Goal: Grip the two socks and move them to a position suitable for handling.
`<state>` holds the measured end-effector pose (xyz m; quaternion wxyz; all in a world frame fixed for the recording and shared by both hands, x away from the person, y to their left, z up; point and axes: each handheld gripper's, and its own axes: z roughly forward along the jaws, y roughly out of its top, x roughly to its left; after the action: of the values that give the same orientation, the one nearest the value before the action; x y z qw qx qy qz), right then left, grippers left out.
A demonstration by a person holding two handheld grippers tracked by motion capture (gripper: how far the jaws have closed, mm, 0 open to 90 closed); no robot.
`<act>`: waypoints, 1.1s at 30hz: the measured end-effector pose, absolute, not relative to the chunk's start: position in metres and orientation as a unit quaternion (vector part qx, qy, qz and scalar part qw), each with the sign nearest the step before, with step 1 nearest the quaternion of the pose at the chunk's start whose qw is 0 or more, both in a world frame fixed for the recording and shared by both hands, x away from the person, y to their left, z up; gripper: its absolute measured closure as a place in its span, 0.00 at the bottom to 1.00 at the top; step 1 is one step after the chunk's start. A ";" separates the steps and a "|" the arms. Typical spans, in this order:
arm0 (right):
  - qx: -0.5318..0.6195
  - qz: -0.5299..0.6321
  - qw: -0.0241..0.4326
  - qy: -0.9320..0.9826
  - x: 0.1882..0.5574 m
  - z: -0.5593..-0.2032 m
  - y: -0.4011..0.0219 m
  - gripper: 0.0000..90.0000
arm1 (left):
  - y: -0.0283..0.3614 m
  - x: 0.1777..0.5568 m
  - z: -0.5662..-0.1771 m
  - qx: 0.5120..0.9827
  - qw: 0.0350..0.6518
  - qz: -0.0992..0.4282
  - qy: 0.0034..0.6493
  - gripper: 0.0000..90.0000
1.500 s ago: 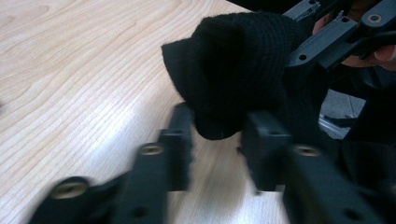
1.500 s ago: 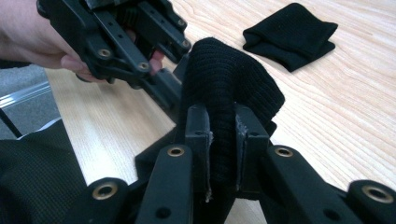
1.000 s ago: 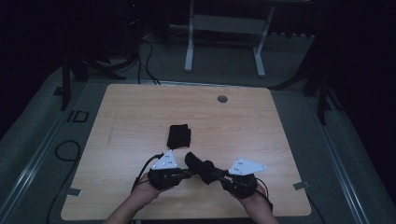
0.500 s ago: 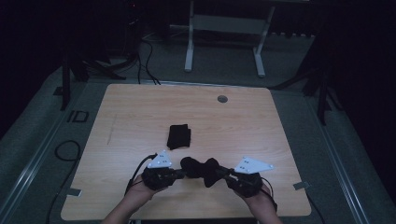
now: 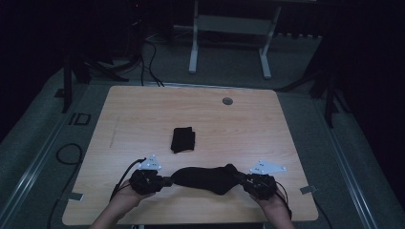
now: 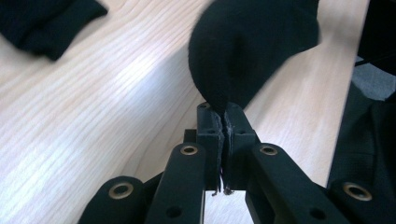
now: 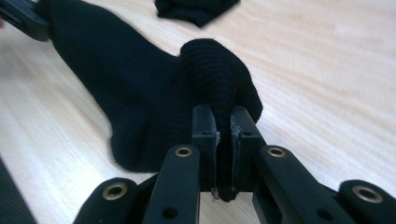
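Underneath, pale wood-grain table [image 5: 143,114], grey floor [image 5: 33,138] and darkness around.

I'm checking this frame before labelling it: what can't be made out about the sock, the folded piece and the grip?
- Black sock, high view: too dark to tell toe from cuff.
- Sock, left gripper view: blurred, cut off by the top edge.
- Folded black cloth: too small and dark to identify; cut off by the top edge in the right gripper view.
- Left gripper and right gripper: fabric hides the pad faces.
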<state>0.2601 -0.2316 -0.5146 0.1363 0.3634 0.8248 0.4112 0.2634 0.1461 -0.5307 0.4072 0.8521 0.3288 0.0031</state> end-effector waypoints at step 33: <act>0.371 0.348 0.147 0.848 0.295 -0.546 -0.235 1.00 | 0.107 0.272 -0.555 0.877 0.364 0.060 0.308 1.00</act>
<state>0.2946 -0.2352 -0.5458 0.1465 0.3713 0.8482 0.3481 0.2716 0.1070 -0.5554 0.3638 0.8769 0.3084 0.0604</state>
